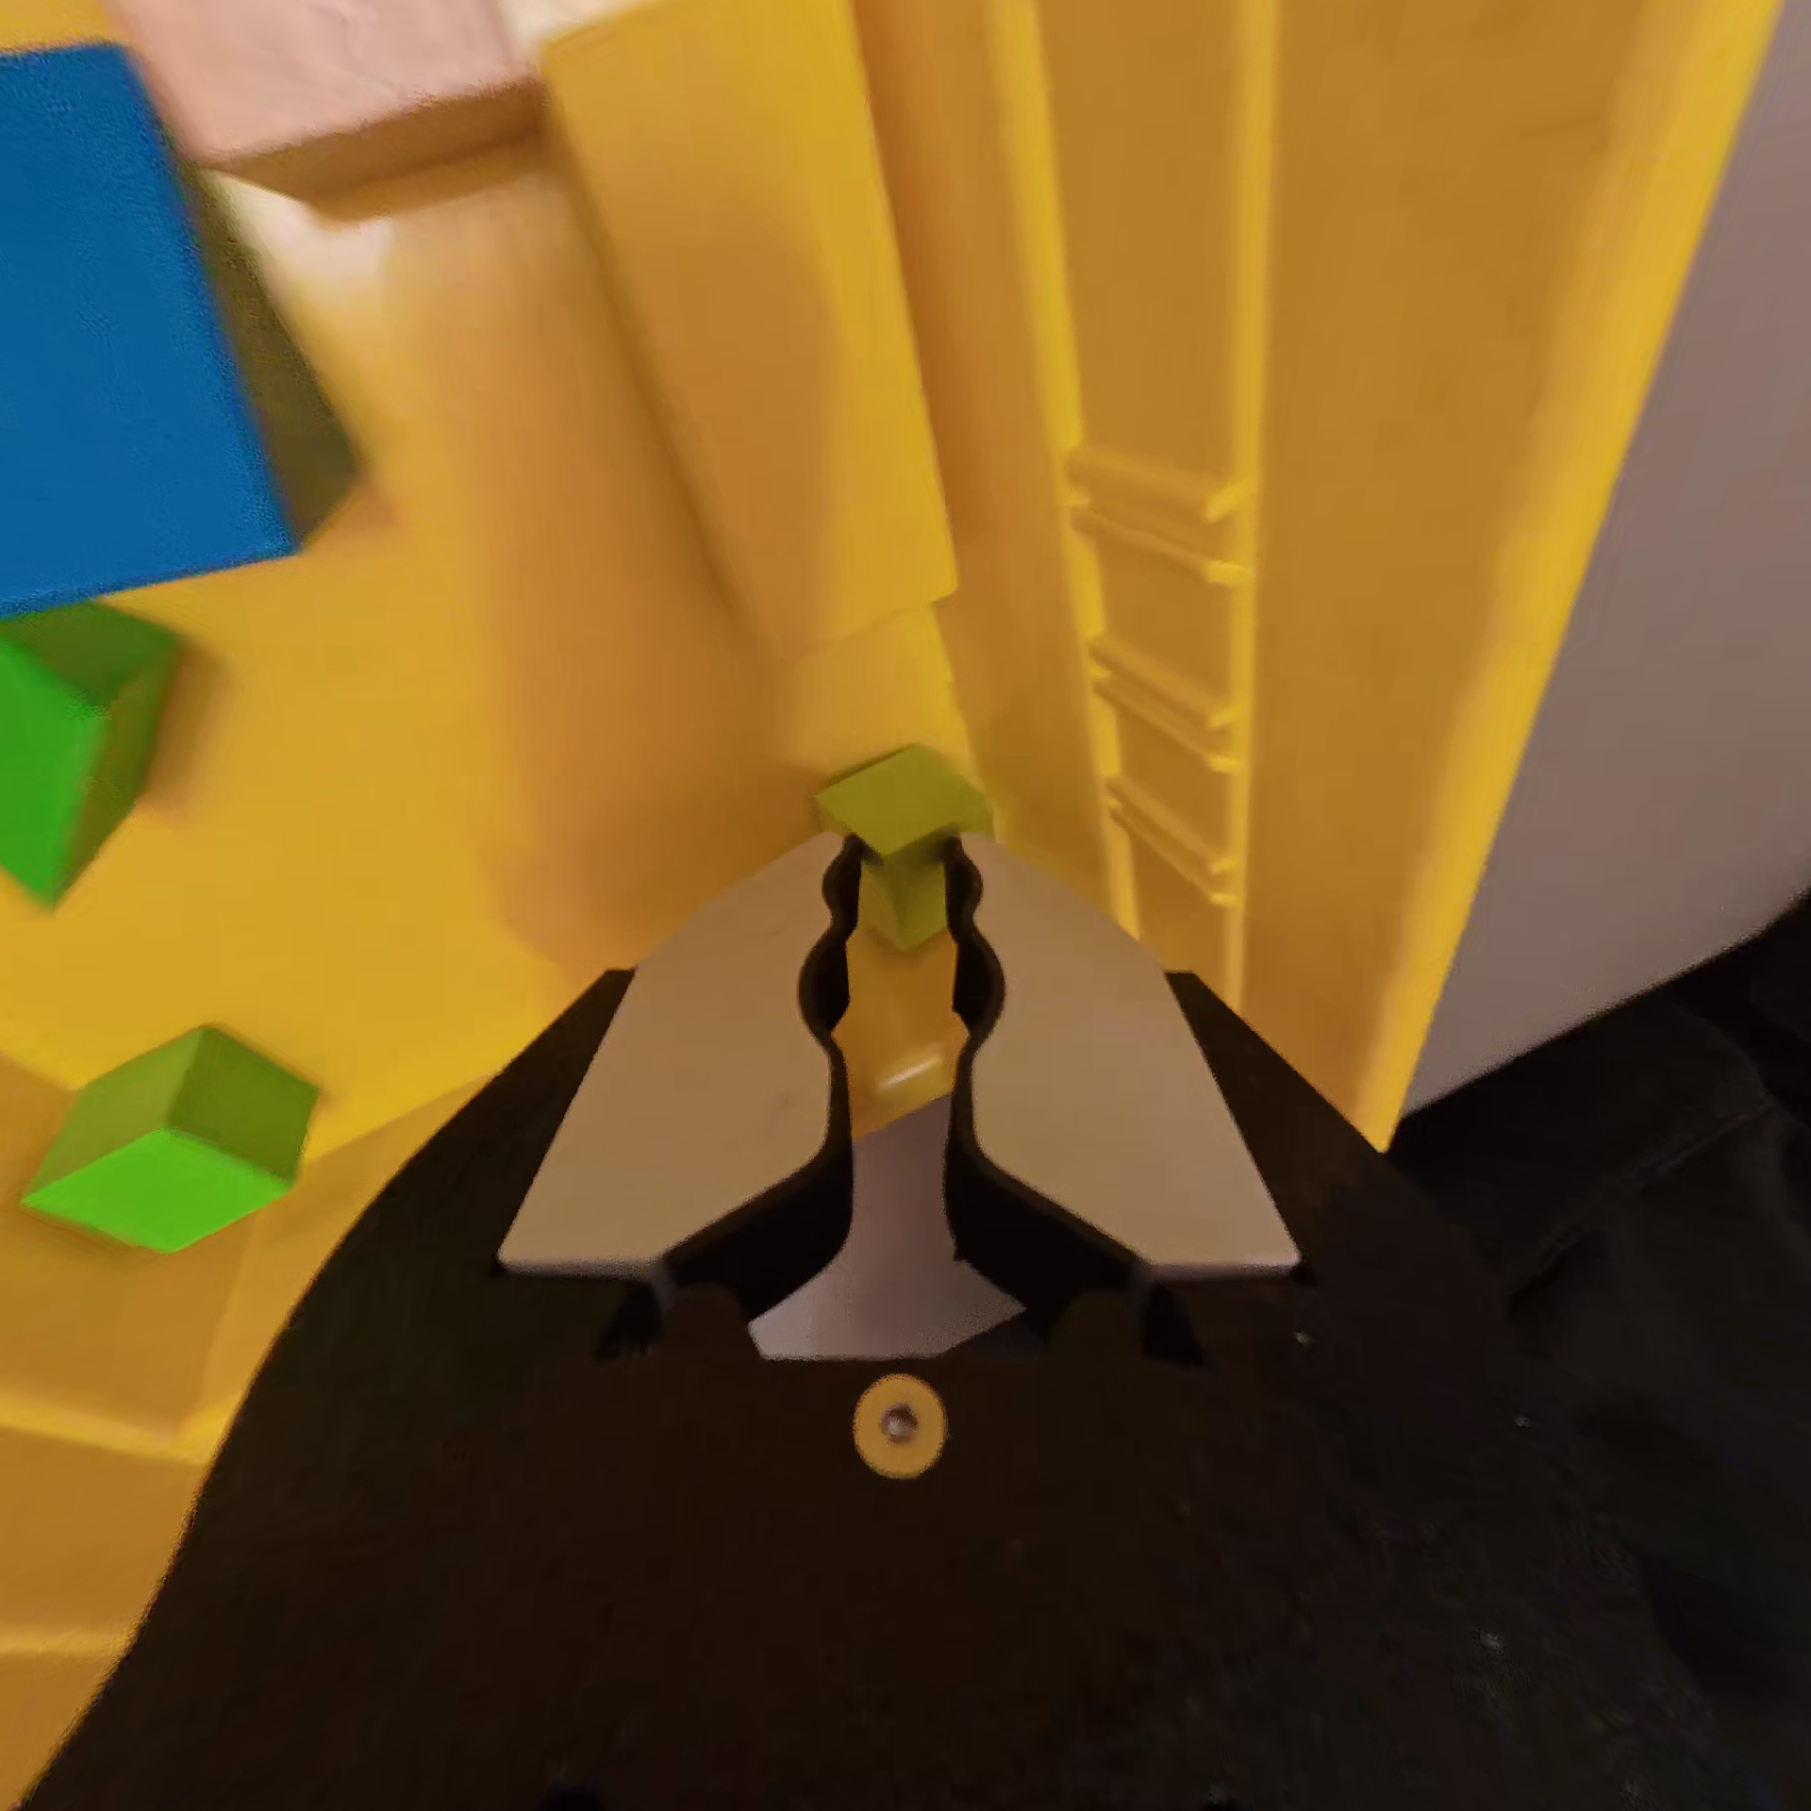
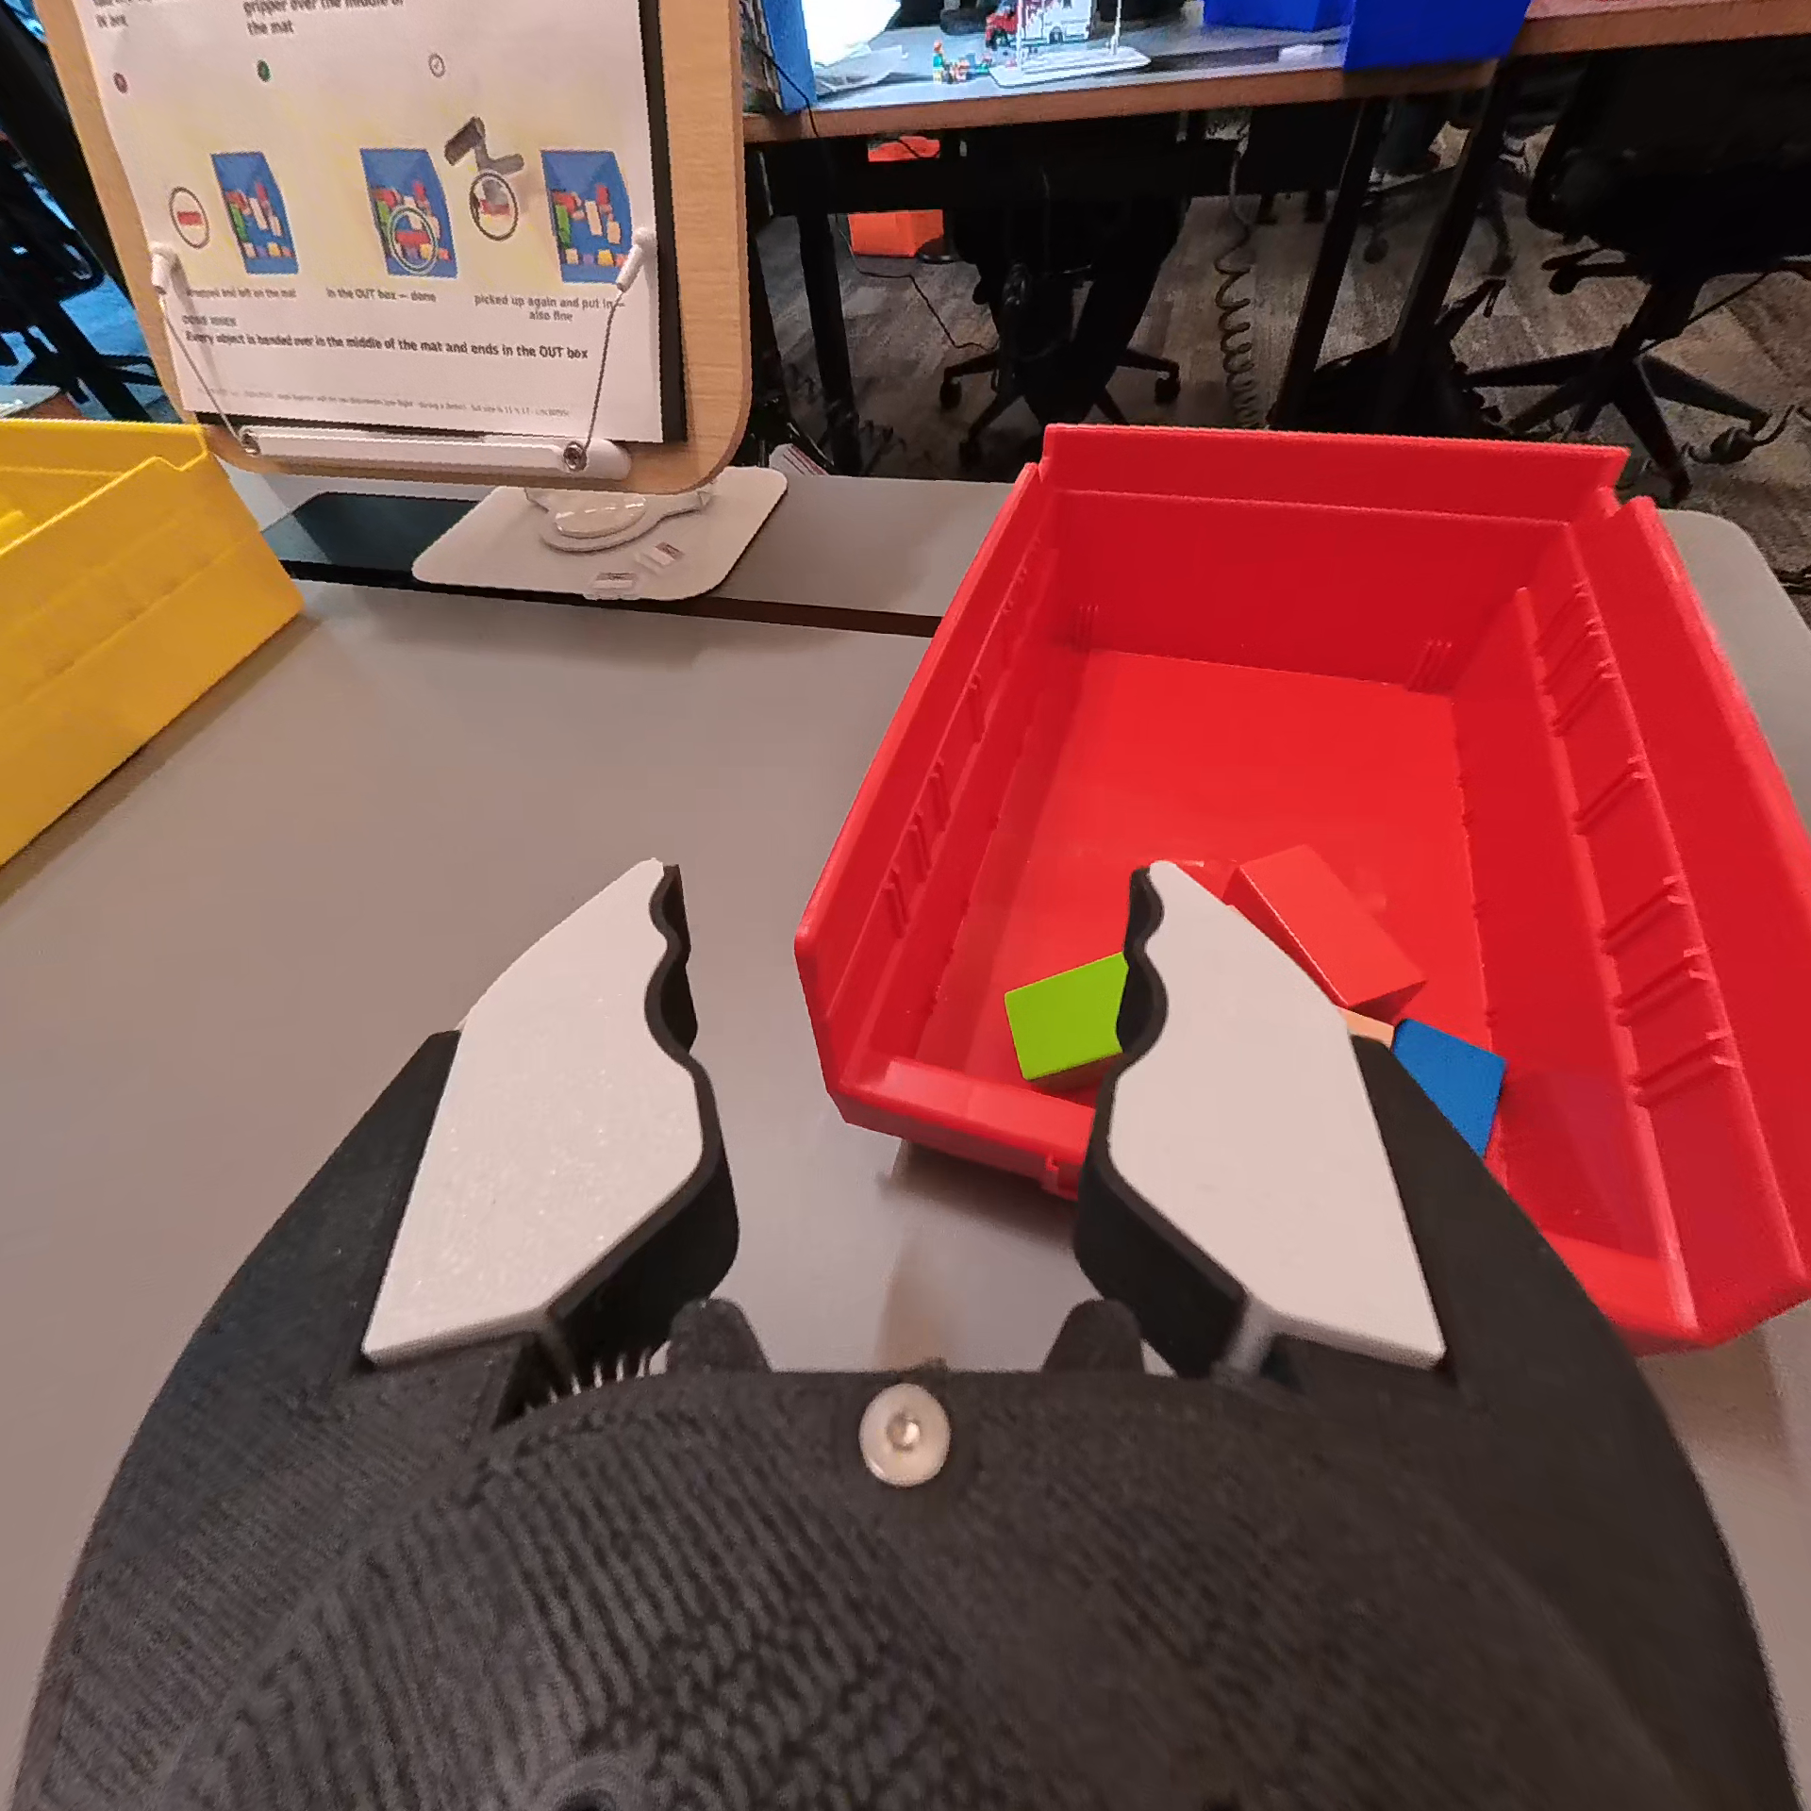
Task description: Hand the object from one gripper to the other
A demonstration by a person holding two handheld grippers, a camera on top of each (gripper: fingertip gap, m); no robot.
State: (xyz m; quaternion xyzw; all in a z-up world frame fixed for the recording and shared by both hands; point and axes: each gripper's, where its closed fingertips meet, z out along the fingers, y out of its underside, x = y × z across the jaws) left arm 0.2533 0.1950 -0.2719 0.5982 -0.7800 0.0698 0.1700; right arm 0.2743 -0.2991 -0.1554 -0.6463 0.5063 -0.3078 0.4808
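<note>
In the left wrist view my left gripper (image 1: 902, 862) reaches into the yellow bin (image 1: 1372, 490), near its corner. Its fingertips are shut on a small yellow-green block (image 1: 902, 813), whose top pokes out above the tips. In the right wrist view my right gripper (image 2: 911, 882) is wide open and empty. It hovers over the grey table (image 2: 490, 784) at the front left corner of the red bin (image 2: 1274, 549). The left gripper does not show in the right wrist view.
The yellow bin also holds a blue block (image 1: 108, 323), two green blocks (image 1: 69, 745) (image 1: 176, 1137) and a wooden block (image 1: 323, 88). The red bin holds a green block (image 2: 1063, 1019), a red block (image 2: 1323, 931) and a blue block (image 2: 1450, 1078). An instruction board on a stand (image 2: 392, 225) is at the back. Left tips to right tips: about 50 centimeters.
</note>
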